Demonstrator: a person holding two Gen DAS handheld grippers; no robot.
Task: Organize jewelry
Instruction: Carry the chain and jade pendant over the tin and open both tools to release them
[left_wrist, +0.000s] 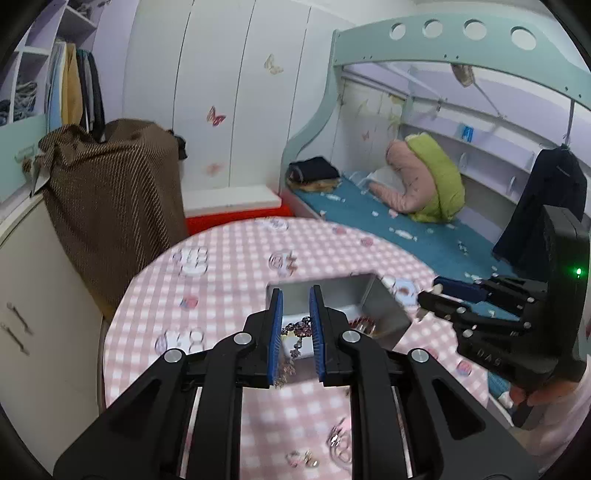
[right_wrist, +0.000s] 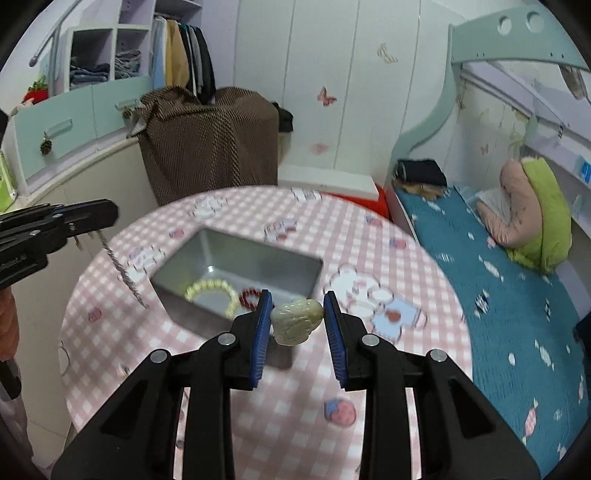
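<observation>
Metal tray (right_wrist: 236, 258): on the round table's pink checked cloth (right_wrist: 280, 417), holding a cream bead bracelet (right_wrist: 212, 290) and a red bead bracelet (right_wrist: 249, 297). Left gripper (left_wrist: 295, 325): jaws narrowed on a silver chain (left_wrist: 295, 332) dangling above the tray. Right gripper (right_wrist: 298, 321): jaws partly open, touching a pale carved pendant (right_wrist: 297, 320) on both sides. Loose rings (left_wrist: 338, 443) lie near the table edge.

Pale raised letters reading "DAS" stand on the black body of the right gripper (left_wrist: 428, 295), seen from the left wrist view. From the right wrist view, white lettering runs along the black body of the left gripper (right_wrist: 92, 214), but it is too blurred to read.
</observation>
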